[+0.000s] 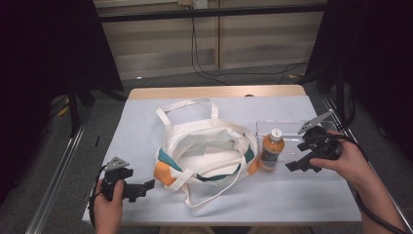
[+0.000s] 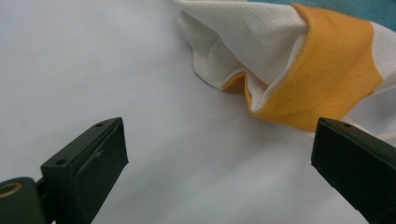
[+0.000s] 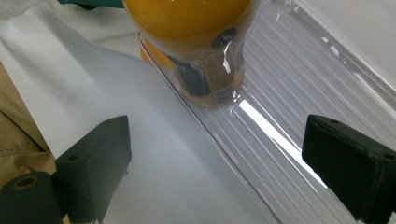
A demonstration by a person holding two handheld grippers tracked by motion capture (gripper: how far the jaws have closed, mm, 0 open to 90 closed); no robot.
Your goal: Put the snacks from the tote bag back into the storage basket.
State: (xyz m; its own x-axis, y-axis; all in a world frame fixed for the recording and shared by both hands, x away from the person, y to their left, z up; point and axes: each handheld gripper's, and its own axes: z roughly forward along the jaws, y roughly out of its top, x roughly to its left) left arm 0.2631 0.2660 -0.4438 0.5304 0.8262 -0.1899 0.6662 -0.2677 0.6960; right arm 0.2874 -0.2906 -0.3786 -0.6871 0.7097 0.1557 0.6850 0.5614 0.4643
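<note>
Approaching upright orange-filled clear plastic bottle [image 1: 271, 149] | right hand-held gripper [image 1: 303, 161], jaws apart, just beside it, nearer | left hand-held gripper [image 1: 142, 187], jaws apart, beside white canvas tote bag [image 1: 207, 146]

both grippers matte black w/ blocky angular bodies. left gripper [image 1: 146, 185] has a grey 3-cornered plate on top w/ small dark holes, black cable looping off its back. right gripper [image 1: 295, 165] has a similar grey plate, black cable trailing behind. jaws are flat black slabs w/ small screw holes. forearms bare, no sleeves.
</note>
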